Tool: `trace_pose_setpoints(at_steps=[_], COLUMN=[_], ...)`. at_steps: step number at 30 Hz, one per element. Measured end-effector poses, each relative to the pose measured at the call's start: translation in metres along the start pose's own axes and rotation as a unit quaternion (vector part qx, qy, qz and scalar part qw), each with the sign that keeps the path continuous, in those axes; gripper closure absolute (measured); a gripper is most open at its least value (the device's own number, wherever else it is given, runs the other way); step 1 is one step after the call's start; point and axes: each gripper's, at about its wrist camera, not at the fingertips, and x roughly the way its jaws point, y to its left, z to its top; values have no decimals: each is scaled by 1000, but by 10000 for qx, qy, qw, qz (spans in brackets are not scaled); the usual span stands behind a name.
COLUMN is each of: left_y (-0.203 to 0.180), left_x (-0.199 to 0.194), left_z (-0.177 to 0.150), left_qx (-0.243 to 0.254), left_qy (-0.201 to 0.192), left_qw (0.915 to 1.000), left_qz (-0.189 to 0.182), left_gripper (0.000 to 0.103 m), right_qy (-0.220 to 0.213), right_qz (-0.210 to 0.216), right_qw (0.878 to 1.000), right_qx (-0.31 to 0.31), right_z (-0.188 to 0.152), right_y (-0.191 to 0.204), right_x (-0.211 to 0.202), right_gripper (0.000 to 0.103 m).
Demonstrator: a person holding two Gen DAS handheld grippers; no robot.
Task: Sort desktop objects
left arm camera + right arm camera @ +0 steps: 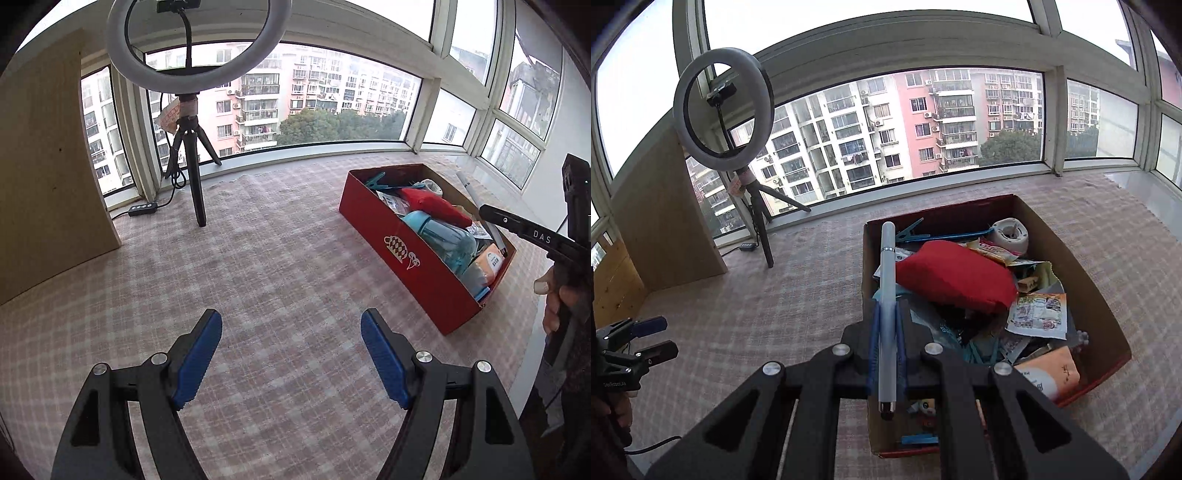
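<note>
Blue pads of the right hand-held gripper [886, 332] are clamped on a grey-white pen [887, 295]; pen runs lengthwise between the pads, tip end sticking out back toward the camera, cap end pointing forward. It hangs over the near-left part of the red cardboard box [1108, 306], above the clutter, not touching it as far as I can tell.

Box contents: red pouch [956, 280], blue bottle [443, 236], white tape dispenser [1010, 232], blue clip [908, 230], snack packets [1039, 315]. Fairly full.

Left hand-held gripper [291, 354] is spread wide, holding nothing, hovering over bare checked cloth on the counter [277, 258], well left of the box.

Ring light on tripod [192, 110] stands by the window, wooden board [44, 166] at far left; neither looks like sort material.

Step, my read: dropping the pen into the box, likely near the end, since no loose items show on the cloth.

Next move calls for: lower slightly, aim at the gap left of the pouch, open the pads. Risk: pen lands on the pouch and rolls toward the box wall or over it.
</note>
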Motion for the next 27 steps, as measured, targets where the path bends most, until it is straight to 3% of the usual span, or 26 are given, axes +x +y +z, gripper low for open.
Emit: trace_pose_setpoints(at_steps=[8, 13, 14, 16, 17, 18, 27], left_y=[-9, -7, -6, -3, -1, 1, 33], left_x=[-11, -16, -17, -19, -21, -22, -36], left_z=[-7, -10, -11, -12, -14, -15, -34], left_qx=[-39, -106, -120, -147, -163, -180, -436], left_qy=[-10, -47, -57, -67, -64, -61, -20], left_qw=[9999, 9997, 9996, 9994, 9993, 9992, 9968], left_qz=[96, 217, 245, 291, 324, 359, 670], left_gripper=[27, 27, 27, 27, 27, 27, 27], right_qy=[-84, 89, 168, 200, 113, -6, -132], right_qz=[-669, -800, -807, -943, -1011, -1048, -645], right_qw=[9977, 9967, 9966, 9951, 9945, 9941, 9974], right_qx=[30, 54, 86, 213, 258, 277, 278], right_z=[14, 22, 22, 22, 22, 21, 18], right_y=[-58, -74, -75, -78, -78, -77, -47], right_x=[-7, 7, 11, 13, 11, 7, -8], right_gripper=[94, 94, 89, 59, 35, 31, 31])
